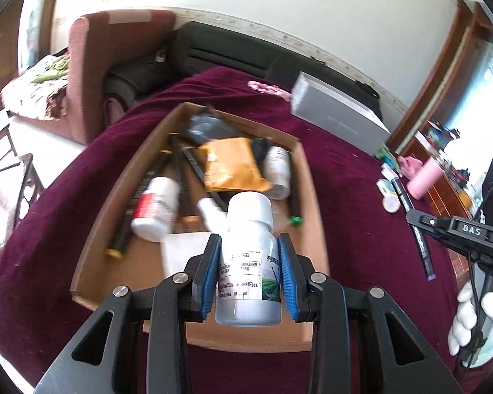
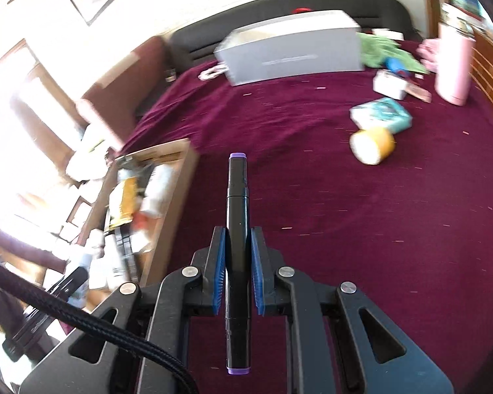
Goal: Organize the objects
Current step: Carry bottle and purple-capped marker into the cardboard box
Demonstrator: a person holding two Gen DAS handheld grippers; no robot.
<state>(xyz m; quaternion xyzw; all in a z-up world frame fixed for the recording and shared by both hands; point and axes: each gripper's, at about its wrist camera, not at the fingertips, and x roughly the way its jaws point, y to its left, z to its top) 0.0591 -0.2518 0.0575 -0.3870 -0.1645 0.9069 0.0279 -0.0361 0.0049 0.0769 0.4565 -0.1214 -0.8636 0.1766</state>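
Observation:
My left gripper [image 1: 249, 246] is shut on a white plastic bottle [image 1: 248, 262] with a printed label and holds it over the near end of an open cardboard box [image 1: 92, 229]. The box holds other white bottles [image 1: 156, 208], a yellow padded envelope [image 1: 231, 167], black pens and a dark pouch. My right gripper [image 2: 238, 236] is shut on a black marker with purple ends [image 2: 236, 197] and holds it above the maroon cloth [image 2: 345, 213], to the right of the box [image 2: 177, 180]. The right gripper and marker [image 1: 417, 236] also show in the left wrist view.
A grey flat carton [image 2: 292, 46] lies at the far side of the table. A yellow round tub [image 2: 373, 144], a teal packet [image 2: 383, 115], a white small box [image 2: 389, 85], a pink tumbler [image 2: 453, 65] and a green cloth [image 2: 381, 51] sit at the far right. A sofa stands behind.

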